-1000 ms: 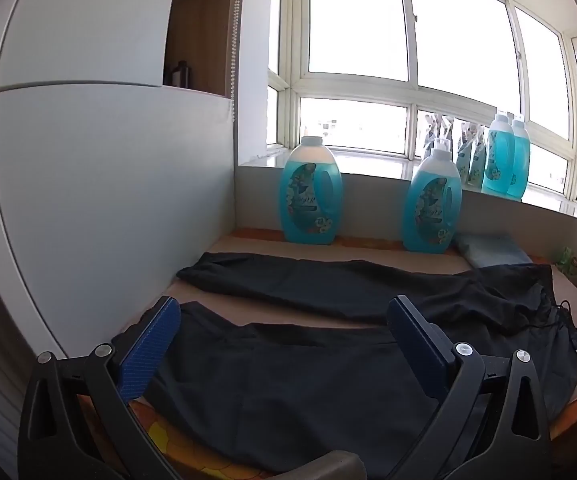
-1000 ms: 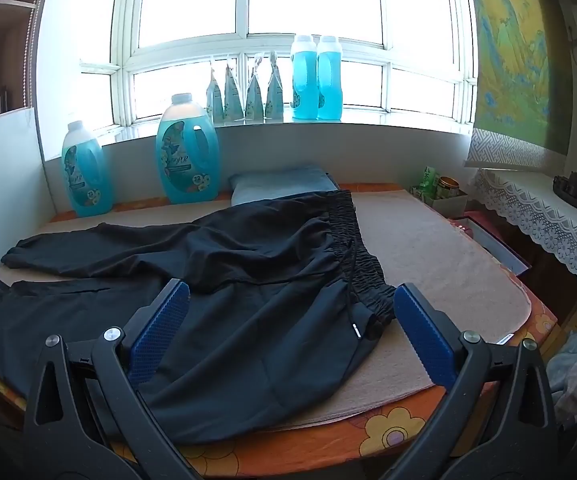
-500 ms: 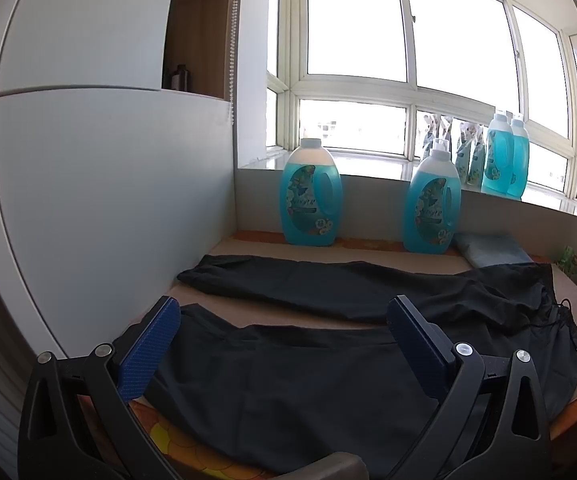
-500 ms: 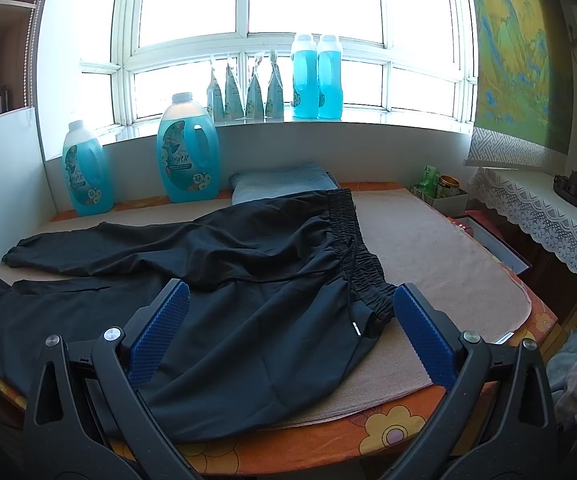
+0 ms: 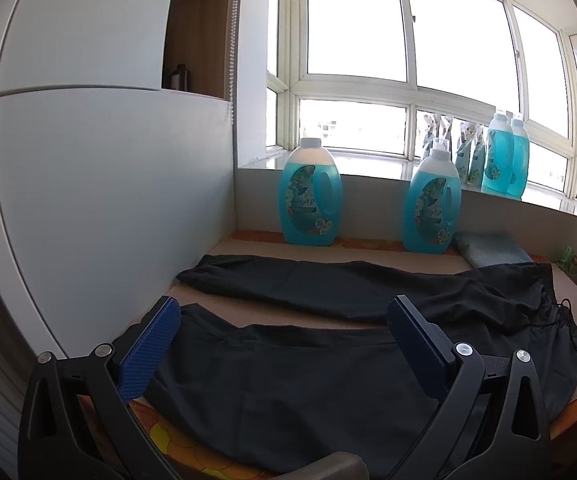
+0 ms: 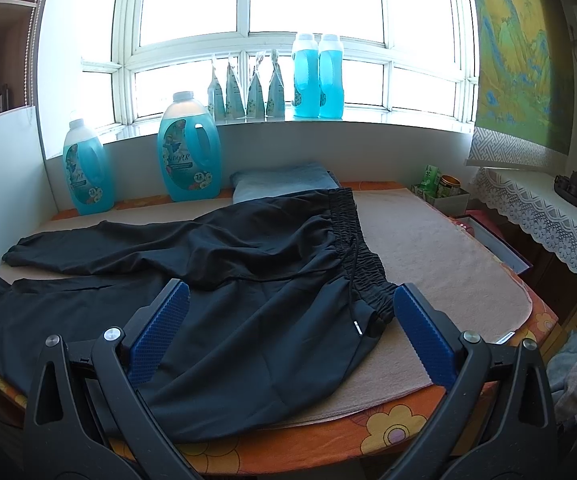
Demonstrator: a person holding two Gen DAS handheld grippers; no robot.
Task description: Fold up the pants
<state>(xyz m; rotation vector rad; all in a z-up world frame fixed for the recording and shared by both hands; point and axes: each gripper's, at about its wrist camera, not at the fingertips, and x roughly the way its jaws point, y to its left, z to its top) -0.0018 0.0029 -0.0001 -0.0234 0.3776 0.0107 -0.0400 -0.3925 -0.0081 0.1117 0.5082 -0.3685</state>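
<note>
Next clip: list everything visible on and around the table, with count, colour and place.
pants: one, black, spread flat, legs apart, waistband on the right
mat: one, beige, under the pants
table: one, orange floral cover
jugs: two, blue, at the table's back edge
towel: one, light blue, folded, behind the waistband
bottles: two, blue, on the windowsill
pouches: four, pale, on the windowsill
left tool: open, above the near leg
right tool: open, above the hip area
</note>
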